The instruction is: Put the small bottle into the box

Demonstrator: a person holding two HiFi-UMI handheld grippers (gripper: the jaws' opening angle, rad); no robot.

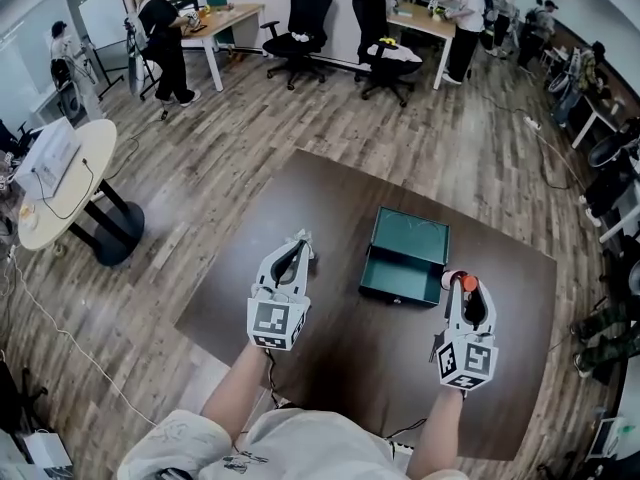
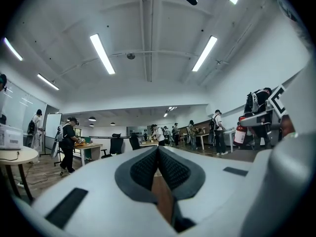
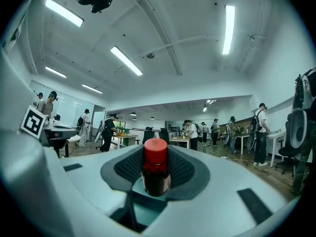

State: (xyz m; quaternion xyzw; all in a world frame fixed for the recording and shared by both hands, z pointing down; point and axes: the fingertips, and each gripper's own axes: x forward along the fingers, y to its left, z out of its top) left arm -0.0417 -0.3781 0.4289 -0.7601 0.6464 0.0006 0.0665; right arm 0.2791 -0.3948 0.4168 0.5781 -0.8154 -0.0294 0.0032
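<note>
A small dark bottle with a red cap (image 3: 155,167) stands between the jaws of my right gripper (image 3: 156,174), which is shut on it. In the head view the same bottle (image 1: 463,282) shows at the tip of that right gripper (image 1: 462,290), just right of the open teal box (image 1: 432,235) on the dark brown table (image 1: 300,208). My left gripper (image 1: 300,246) hovers left of the box. Its dark pads (image 2: 143,169) meet with nothing between them, so that left gripper (image 2: 158,154) is shut and empty.
The box lid (image 1: 412,236) lies open toward the far side. A round white table (image 1: 75,168) stands at the left. Office chairs (image 1: 305,18), desks and several people stand at the far end of the room, on wooden flooring.
</note>
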